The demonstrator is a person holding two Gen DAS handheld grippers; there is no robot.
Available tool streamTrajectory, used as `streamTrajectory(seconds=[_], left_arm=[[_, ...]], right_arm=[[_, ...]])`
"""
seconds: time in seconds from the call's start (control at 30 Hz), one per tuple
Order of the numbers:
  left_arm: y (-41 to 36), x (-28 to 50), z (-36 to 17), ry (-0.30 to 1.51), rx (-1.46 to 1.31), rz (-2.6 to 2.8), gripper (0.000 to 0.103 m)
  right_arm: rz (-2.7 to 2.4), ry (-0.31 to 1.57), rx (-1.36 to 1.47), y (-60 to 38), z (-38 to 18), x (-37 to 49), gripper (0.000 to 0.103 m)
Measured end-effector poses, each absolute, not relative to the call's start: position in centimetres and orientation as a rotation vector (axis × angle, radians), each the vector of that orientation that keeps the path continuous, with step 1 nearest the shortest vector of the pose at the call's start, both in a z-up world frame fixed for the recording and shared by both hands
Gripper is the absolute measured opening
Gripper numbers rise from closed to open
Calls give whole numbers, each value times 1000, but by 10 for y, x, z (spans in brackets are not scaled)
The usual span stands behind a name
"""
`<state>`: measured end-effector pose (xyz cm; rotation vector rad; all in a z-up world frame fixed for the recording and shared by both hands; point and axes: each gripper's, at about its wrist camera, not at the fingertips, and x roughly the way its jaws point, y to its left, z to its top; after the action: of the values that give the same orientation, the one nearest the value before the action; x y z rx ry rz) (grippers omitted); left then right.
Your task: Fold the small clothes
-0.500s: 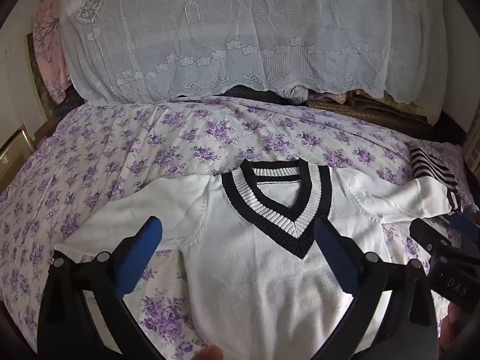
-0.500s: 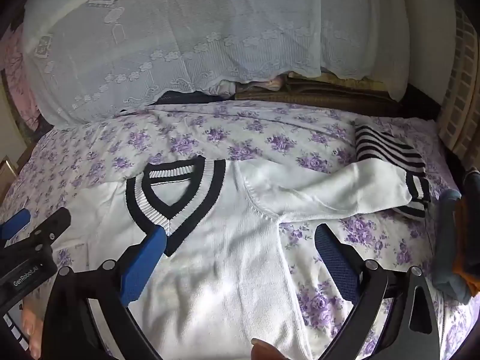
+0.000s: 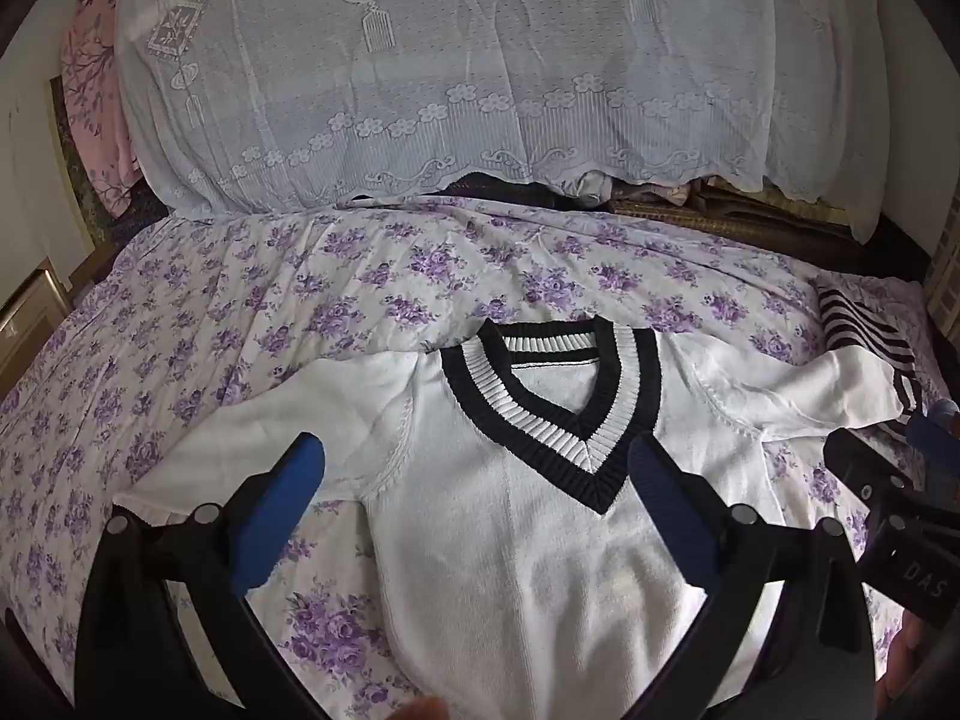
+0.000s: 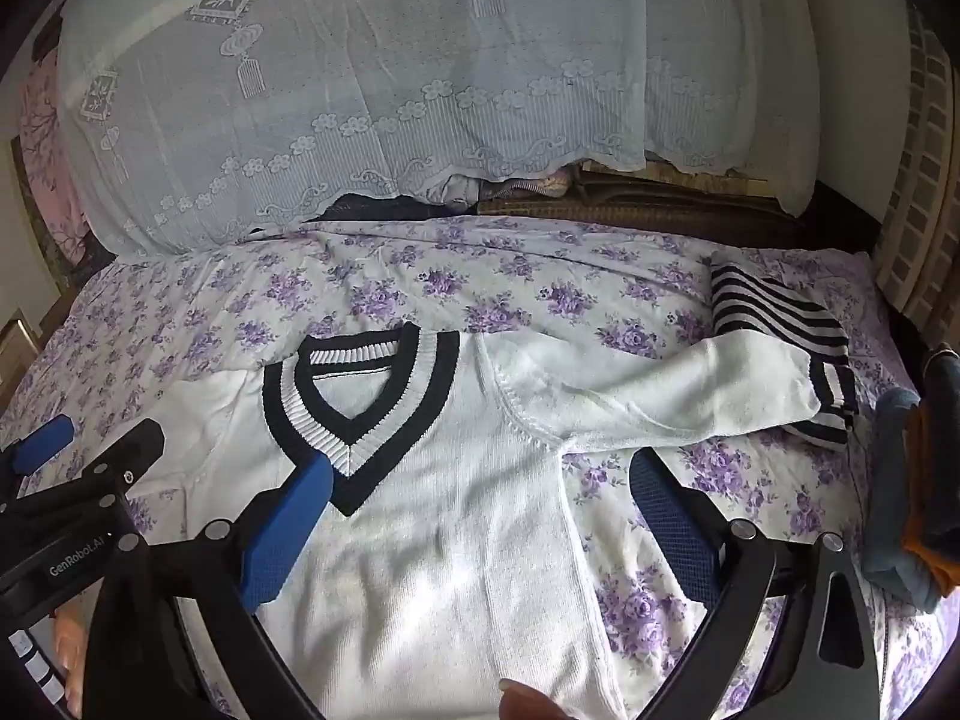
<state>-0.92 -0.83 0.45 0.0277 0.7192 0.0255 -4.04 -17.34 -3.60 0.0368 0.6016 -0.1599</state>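
A small white knit sweater (image 3: 528,570) (image 4: 432,564) with a black-and-white V-neck collar (image 3: 558,420) lies face up on the purple-flowered bedsheet (image 3: 240,312). Both sleeves are spread out; the striped cuff (image 4: 831,390) of its right sleeve rests against a black-and-white striped garment (image 4: 774,312). My left gripper (image 3: 477,474) hovers open over the chest and left armpit, holding nothing. My right gripper (image 4: 483,492) hovers open over the sweater's right side below the sleeve, also empty. Each gripper shows at the edge of the other's view.
A white lace cover (image 3: 450,90) drapes a tall pile at the back of the bed, with dark folded fabrics (image 4: 648,204) beneath it. A folded blue and orange garment (image 4: 918,480) sits at the right edge. A fingertip (image 4: 522,702) shows at the bottom.
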Motion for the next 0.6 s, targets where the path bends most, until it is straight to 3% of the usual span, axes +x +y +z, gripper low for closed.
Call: streamTrajectory(seconds=[0.6], left_arm=[[-7, -9, 5, 719, 33, 29, 99]], right_arm=[[-157, 599, 44, -174, -45, -36, 100]])
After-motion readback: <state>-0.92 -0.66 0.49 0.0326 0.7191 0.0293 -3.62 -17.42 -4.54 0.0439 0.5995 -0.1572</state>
